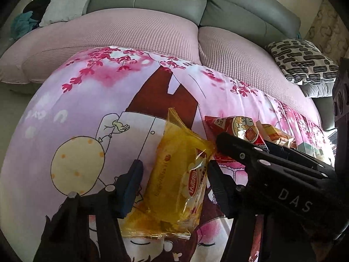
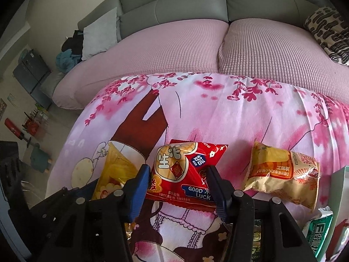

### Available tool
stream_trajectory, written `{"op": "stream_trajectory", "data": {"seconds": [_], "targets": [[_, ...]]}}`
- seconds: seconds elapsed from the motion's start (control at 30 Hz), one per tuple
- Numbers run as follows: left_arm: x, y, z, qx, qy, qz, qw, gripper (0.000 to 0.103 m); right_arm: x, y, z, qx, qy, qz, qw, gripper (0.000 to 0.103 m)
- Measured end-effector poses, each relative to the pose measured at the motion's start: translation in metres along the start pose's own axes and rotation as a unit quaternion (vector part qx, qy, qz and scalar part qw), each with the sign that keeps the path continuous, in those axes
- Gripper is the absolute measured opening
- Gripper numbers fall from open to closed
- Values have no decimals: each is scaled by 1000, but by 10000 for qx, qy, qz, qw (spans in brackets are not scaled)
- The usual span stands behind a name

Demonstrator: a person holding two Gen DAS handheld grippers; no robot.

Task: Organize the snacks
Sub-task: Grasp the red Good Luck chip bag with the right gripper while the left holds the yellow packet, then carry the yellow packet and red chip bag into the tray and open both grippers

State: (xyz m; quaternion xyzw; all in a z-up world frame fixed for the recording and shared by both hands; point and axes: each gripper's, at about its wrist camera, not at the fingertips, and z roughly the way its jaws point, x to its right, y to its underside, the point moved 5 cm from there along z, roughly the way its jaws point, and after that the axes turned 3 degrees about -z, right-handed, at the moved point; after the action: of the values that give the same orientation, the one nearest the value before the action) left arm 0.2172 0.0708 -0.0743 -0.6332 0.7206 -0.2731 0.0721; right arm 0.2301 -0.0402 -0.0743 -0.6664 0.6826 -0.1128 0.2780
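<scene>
With the left gripper (image 1: 174,174) straddling the yellow packet (image 1: 176,172) and the right gripper (image 2: 176,179) pinching the red packet (image 2: 187,172) on the blanket (image 2: 218,118), slippage of crinkly film is risked.

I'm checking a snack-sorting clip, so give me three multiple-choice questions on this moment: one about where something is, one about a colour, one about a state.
1. What lies between the left gripper's fingers?
A. yellow packet
B. patterned cushion
C. green packet

2. What colour is the packet between the right gripper's fingers?
A. blue
B. red
C. white

3. How does the beige packet lie?
A. held in a gripper
B. propped on the sofa
C. free on the cloth

Answers:
1. A, the yellow packet lies lengthwise between the fingers.
2. B, the red packet reads GOOD LUCK.
3. C, it rests on the pink cloth, right of the red one, with no finger on it.
</scene>
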Motion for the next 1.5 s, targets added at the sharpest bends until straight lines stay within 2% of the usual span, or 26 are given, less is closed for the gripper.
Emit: {"op": "stream_trajectory", "data": {"seconds": [0.43,0.8,1.2,1.5], "targets": [[2,2,0,29,6,-68,10000,52,1,3,-2,-12,77,-71,9999,50],[-2,8,-8,40,-6,-413,9991,44,4,5,-20,94,156,-77,9998,46],[0,13,-35,127,-252,-775,9966,43,7,14,-77,439,89,16,9990,46],[47,18,-66,305,-134,-674,9972,43,36,41,-131,634,212,377,9971,45]]}}
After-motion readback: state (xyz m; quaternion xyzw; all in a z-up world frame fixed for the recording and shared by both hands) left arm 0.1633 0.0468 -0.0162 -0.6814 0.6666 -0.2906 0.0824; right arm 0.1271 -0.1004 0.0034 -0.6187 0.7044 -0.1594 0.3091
